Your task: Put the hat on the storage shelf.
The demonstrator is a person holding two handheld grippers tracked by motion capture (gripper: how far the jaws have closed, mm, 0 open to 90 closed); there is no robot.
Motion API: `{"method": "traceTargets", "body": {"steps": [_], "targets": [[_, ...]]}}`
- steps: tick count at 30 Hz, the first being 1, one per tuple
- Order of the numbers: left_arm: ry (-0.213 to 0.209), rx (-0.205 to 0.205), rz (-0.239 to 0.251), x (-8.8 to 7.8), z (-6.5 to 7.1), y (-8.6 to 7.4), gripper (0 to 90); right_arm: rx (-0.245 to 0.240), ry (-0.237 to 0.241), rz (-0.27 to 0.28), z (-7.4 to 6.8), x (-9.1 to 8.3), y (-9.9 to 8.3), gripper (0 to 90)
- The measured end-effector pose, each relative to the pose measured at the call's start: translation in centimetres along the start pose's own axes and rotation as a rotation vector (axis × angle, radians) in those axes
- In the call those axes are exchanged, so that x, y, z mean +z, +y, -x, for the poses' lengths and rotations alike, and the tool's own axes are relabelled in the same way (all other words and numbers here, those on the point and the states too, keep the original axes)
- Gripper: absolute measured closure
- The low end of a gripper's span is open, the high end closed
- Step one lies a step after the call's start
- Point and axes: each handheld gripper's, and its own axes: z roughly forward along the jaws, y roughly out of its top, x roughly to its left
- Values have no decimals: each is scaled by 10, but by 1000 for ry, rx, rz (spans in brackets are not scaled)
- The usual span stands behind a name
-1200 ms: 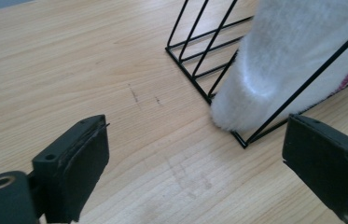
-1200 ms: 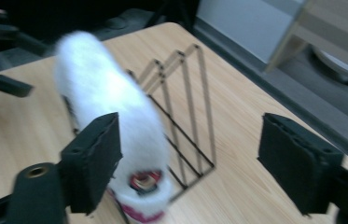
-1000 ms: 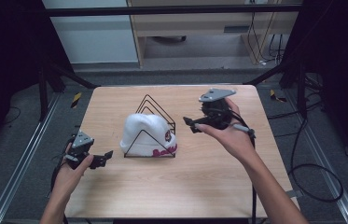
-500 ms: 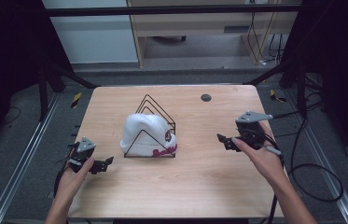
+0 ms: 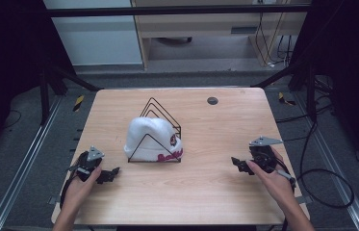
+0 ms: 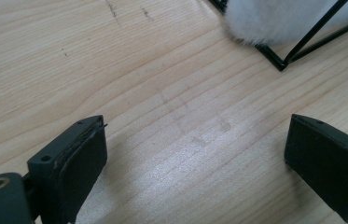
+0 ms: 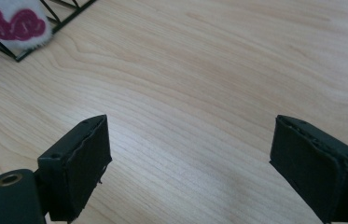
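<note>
Both jaws wide, empty; white hat [image 5: 150, 137] in wire rack [image 5: 160, 111] between left gripper [image 5: 112, 173] and right gripper [image 5: 237, 163].

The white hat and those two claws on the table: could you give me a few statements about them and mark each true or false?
1. The white hat sits in a black wire rack. True.
2. The left claw is clamped on the hat. False: its jaws stand wide apart over bare wood, away from the hat.
3. The right claw is open and holds nothing. True.
4. The hat has red lettering along its lower edge. True.
5. The small dark round thing lies between the two claws. False: it lies near the far edge of the table, beyond the rack.
</note>
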Motion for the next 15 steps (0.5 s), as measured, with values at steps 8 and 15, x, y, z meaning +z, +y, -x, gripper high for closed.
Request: {"method": "traceTargets", "body": {"steps": [8, 15], "targets": [[-6, -14, 13, 2, 0, 0, 37, 45, -28, -40, 8, 16, -14, 122], [-18, -43, 27, 5, 0, -2, 21, 79, -59, -59, 12, 28, -26, 119]]}}
